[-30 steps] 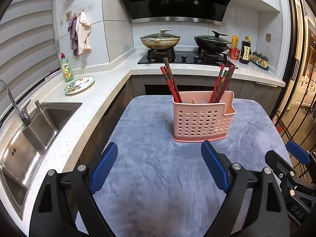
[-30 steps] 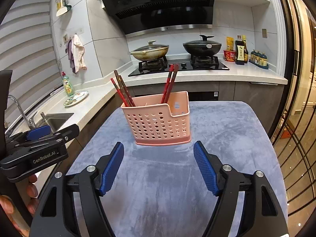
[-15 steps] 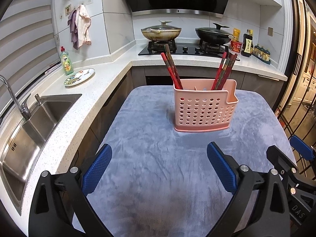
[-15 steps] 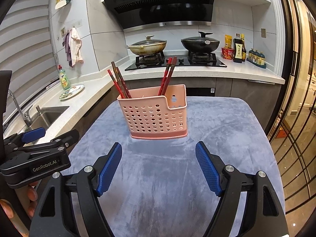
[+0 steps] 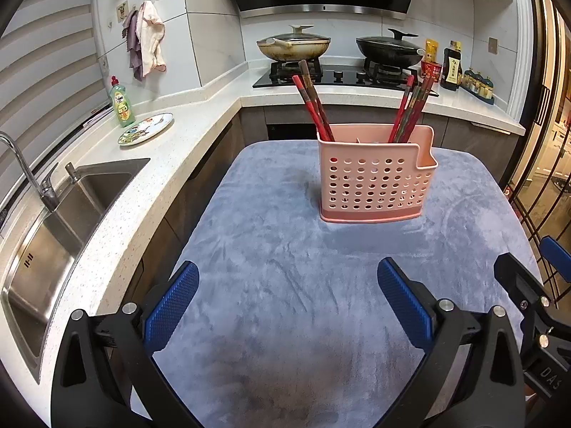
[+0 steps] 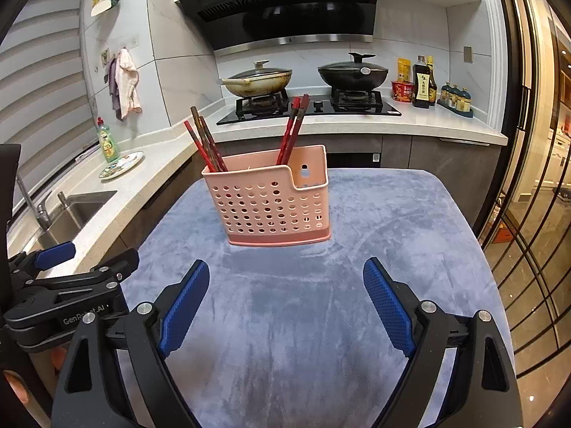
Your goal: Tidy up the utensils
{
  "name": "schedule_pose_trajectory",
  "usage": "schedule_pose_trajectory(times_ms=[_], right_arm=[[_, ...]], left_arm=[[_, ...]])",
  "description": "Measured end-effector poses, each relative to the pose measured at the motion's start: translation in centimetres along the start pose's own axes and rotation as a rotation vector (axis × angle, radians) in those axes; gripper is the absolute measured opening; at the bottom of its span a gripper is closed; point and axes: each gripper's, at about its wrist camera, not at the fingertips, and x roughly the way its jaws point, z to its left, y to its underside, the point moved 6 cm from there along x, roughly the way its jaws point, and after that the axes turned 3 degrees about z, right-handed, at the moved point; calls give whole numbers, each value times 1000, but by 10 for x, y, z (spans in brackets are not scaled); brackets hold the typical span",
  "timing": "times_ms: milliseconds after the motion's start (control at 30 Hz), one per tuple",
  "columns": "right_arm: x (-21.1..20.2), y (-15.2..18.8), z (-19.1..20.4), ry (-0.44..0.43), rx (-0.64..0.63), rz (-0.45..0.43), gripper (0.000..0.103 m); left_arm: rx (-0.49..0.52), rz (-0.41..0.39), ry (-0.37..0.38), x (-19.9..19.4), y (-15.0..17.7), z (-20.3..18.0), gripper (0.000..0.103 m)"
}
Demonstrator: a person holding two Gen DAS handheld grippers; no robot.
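Left wrist view: left tool and right tool both empty, jaws opening wide above the cloth.

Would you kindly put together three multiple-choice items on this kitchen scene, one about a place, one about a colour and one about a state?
1. Where does the utensil holder stand?
A. in the sink
B. on the grey cloth
C. on the stove

2. What colour is the holder?
A. pink
B. green
C. white

3. What is between the pads of the left gripper and of the right gripper?
A. a chopstick each
B. the holder
C. nothing

Answers: 1 B, its base rests on the cloth. 2 A, its perforated wall is pink. 3 C, both jaws are opening over bare cloth, and the chopsticks stand in the holder.
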Motion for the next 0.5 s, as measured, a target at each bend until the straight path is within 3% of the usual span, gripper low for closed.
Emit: schedule_pose_trajectory(times_ms=[33,67,500], right_arm=[[1,1,0,-3,1,3,88],[1,1,0,-4,3,3,98],[3,2,-1,9,-2,6,96]], left_arm=[[0,2,0,1,0,0,96],[-1,5,0,1,1,0,96],[-8,18,-4,5,3,1,96]])
